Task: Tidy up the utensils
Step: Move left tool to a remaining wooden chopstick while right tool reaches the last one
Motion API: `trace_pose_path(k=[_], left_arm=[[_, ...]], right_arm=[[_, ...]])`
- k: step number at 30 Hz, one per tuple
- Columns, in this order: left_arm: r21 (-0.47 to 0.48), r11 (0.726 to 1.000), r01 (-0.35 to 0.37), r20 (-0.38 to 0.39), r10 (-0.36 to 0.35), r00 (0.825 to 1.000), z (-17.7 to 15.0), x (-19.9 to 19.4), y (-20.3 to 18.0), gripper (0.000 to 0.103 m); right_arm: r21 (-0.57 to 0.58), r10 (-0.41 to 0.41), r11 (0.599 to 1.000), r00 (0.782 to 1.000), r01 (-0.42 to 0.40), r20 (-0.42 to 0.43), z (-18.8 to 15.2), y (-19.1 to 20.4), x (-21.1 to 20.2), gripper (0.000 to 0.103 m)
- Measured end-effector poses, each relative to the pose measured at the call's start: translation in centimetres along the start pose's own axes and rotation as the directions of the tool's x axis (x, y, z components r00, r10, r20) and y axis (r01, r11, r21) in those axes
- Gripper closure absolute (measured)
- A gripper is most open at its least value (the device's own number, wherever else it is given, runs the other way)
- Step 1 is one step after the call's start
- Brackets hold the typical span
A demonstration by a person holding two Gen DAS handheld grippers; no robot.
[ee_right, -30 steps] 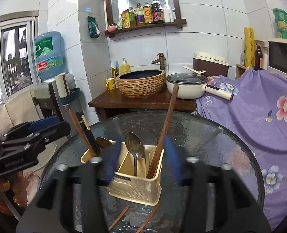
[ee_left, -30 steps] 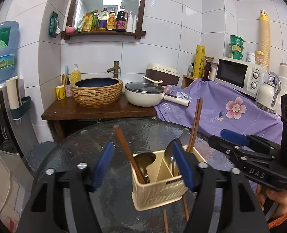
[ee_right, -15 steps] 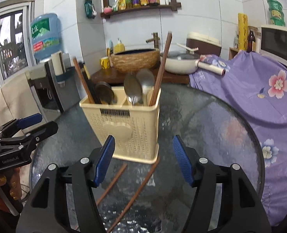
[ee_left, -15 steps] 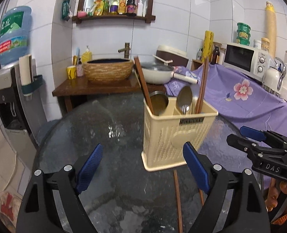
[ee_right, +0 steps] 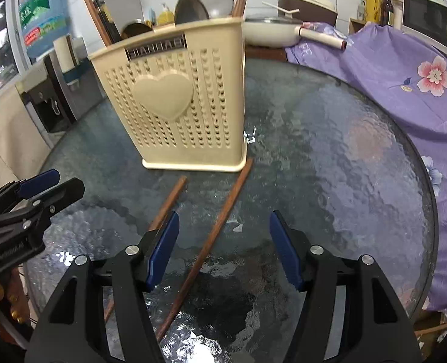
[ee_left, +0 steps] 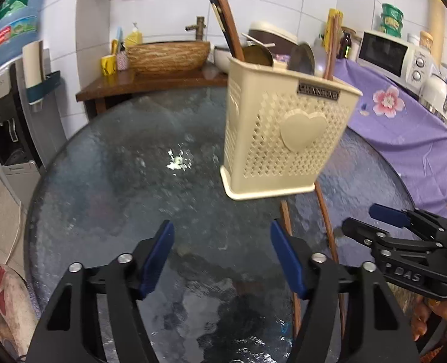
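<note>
1. Both tongs are held released and empty above a round table – the right gripper [ee_right: 223, 245] is spread wide over two loose chopsticks, and the left gripper [ee_left: 222, 257] is spread likewise over bare glass to the left of them.

2. The two brown wooden chopsticks [ee_right: 211, 236] are seen lying flat on the table [ee_right: 344, 157], apart from each other, their far tips touching or nearly touching the base of the utensil holder [ee_right: 178, 99].

3. The holder is stood upright just beyond both grippers; several spoons [ee_right: 190, 7] and more chopsticks [ee_right: 98, 19] are already stowed in it, handles down.

4. The task is judged mostly done – what is left, as far as can be seen, is the pair on the table, to be picked up and dropped in.

5. The holder is of cream plastic, boxy, perforated in rows, with a raised heart on its face. The tabletop is of dark, dimpled glass, glossy with reflections. The chopsticks are slim and smooth, and are likely to roll when pinched.
</note>
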State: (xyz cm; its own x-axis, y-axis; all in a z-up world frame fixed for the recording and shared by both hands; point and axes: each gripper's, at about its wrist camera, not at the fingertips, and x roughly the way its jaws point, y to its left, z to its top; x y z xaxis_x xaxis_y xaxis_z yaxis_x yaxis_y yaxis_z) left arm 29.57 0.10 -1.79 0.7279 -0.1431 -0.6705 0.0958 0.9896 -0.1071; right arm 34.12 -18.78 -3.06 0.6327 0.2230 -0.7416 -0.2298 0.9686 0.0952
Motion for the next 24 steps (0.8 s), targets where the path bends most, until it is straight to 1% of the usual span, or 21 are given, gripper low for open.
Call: trace_pose_path(k=[2, 3, 5, 9, 11, 15, 19, 24], left_arm=[[0.011, 1.0, 0.01, -0.016, -0.01, 1.0, -0.3, 0.5, -0.5, 0.046], [0.015, 1.0, 0.013, -0.023, -0.012, 1.0, -0.4, 0.7, -0.7, 0.048], [0.016, 1.0, 0.023, -0.035, -0.022, 0.999, -0.6, 1.1, -1.1, 0.048], [0.023, 0.999, 0.035, -0.053, -0.034, 0.998, -0.8, 1.7, -1.8, 0.048], [0.029, 0.999, 0.044, -0.063, -0.042, 0.997, -0.9, 2.0, -2.3, 0.048], [0.048, 0.997, 0.06, -0.078, -0.056, 0.995, -0.9, 2.5, -3.2, 0.048], [0.063, 0.995, 0.075, -0.095, -0.068, 0.993, -0.6, 3.3, -4.1, 0.049], [0.101, 0.992, 0.08, -0.128, -0.067, 0.99, -0.6, 4.6, -5.3, 0.049]], right_arm=[[0.009, -0.016, 1.0, 1.0, 0.016, -0.018, 0.1, 0.0, 0.8, 0.047], [0.015, -0.018, 1.0, 1.0, 0.019, -0.025, 0.2, 0.0, 1.2, 0.048], [0.022, -0.028, 0.999, 0.999, 0.029, -0.044, 0.4, 0.1, 2.0, 0.053], [0.026, -0.048, 0.998, 0.996, 0.05, -0.076, 0.8, 0.3, 3.8, 0.057], [0.022, -0.051, 0.998, 0.995, 0.053, -0.084, 0.9, 0.5, 4.3, 0.062], [0.015, -0.072, 0.997, 0.994, 0.073, -0.083, 1.4, 0.5, 4.9, 0.062], [0.025, -0.067, 0.997, 0.993, 0.07, -0.094, 2.5, -0.4, 5.6, 0.063], [0.011, -0.081, 0.997, 0.992, 0.082, -0.095, 3.1, -0.7, 6.0, 0.068]])
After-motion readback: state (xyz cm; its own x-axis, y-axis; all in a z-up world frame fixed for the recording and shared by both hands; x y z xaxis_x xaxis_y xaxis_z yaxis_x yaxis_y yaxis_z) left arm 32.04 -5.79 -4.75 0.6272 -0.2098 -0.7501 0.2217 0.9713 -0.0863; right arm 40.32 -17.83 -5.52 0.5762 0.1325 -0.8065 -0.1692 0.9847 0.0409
